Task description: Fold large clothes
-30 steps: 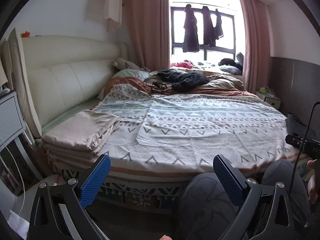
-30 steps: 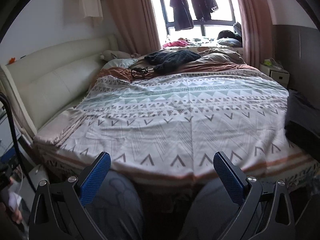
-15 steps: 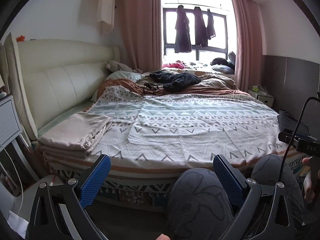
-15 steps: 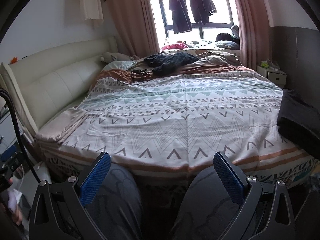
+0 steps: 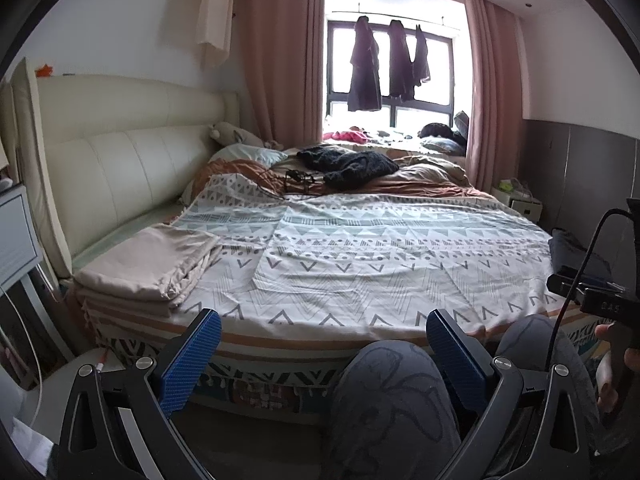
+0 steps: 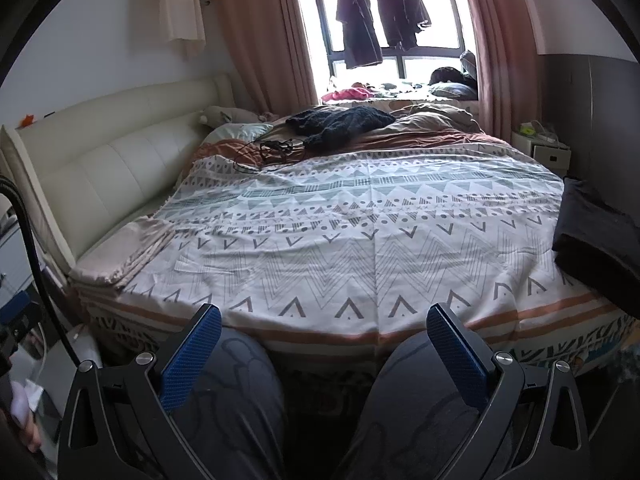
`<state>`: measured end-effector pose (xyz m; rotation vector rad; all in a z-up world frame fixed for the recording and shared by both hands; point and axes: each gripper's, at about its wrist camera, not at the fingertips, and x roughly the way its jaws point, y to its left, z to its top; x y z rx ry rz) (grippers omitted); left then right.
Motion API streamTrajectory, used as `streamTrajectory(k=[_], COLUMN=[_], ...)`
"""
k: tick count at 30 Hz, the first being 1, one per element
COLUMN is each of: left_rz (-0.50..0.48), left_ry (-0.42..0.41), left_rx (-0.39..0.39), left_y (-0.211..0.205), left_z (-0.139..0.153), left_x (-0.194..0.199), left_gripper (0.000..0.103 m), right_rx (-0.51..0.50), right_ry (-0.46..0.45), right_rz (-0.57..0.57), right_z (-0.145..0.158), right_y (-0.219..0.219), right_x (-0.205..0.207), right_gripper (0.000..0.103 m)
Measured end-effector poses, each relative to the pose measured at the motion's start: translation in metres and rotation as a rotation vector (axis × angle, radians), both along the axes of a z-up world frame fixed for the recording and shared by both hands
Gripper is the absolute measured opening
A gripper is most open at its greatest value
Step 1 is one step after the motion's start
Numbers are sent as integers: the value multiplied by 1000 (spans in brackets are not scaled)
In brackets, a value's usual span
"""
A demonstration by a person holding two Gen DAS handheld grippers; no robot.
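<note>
Left wrist: one patterned sheet point(image 5: 400, 264), one folded beige stack point(image 5: 148, 268).

Beyond both sets of jaws, matt printed cotton-like sheet point(image 6: 372, 248), faintly creased. Left of them, smooth folded beige cloth point(image 5: 148, 268) and padded headboard point(image 5: 120, 176) (glossy, leather-look). Farther off, coarse dark knit point(image 6: 344, 120). On the fingers point(image 5: 192, 360), ribbed blue pads over matt black plastic.

The middle of the patterned sheet point(image 6: 360, 248) lies flat and unoccupied. At its headboard-side near corner sits a folded beige stack point(image 5: 148, 268); beyond its far edge, a dark knit point(image 6: 340, 122) and cables point(image 6: 268, 148); the person's knees point(image 6: 236, 392) press its near edge.
</note>
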<state>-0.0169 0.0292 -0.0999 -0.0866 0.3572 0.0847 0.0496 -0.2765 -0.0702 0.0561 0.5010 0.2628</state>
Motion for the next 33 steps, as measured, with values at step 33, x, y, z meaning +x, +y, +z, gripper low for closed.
streamTrajectory(k=[33], left_rz=[-5], left_ry=[-17], left_rx=[-32], left_y=[10], left_z=[6], left_x=[-9], left_gripper=[103], right_rx=[3], right_ry=[-3], right_rz=[-32], right_z=[-2], right_y=[-1], right_x=[-5], right_gripper=[103])
